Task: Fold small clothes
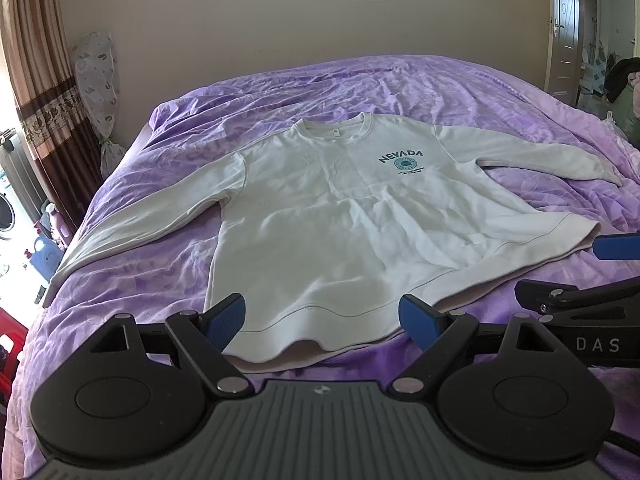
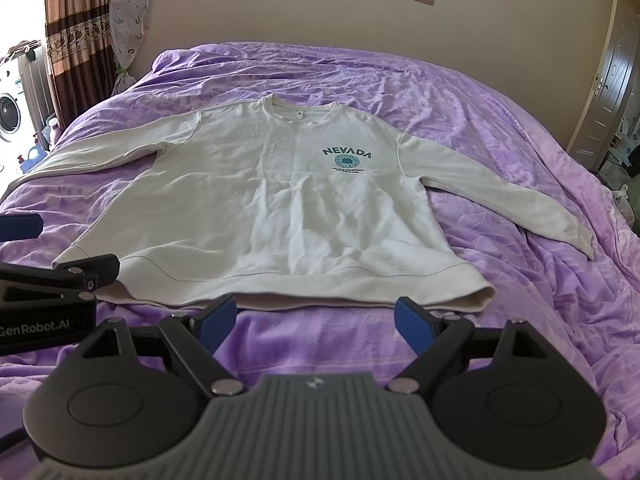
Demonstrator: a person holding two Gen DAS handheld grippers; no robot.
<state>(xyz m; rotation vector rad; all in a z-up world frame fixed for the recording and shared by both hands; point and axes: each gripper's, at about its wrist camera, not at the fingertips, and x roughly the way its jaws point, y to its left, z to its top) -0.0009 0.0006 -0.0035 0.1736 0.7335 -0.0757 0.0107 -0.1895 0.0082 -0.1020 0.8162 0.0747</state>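
Note:
A white long-sleeved sweatshirt (image 1: 340, 216) with a teal NEVADA print lies flat, front up, on the purple bedspread (image 1: 168, 264), both sleeves spread out; it also shows in the right wrist view (image 2: 280, 208). My left gripper (image 1: 322, 320) is open, its blue pads either side of the near hem toward the shirt's left part. My right gripper (image 2: 316, 318) is open, just short of the hem at the shirt's right part. The right gripper also shows at the right edge of the left wrist view (image 1: 600, 280). The left gripper shows at the left edge of the right wrist view (image 2: 40, 256).
The purple bedspread (image 2: 520, 280) is rumpled around the shirt. A wall stands behind the bed. Brown curtains (image 1: 44, 92), a washing machine (image 2: 8, 114) and bottles are at the left. A door (image 1: 564, 28) stands at the right.

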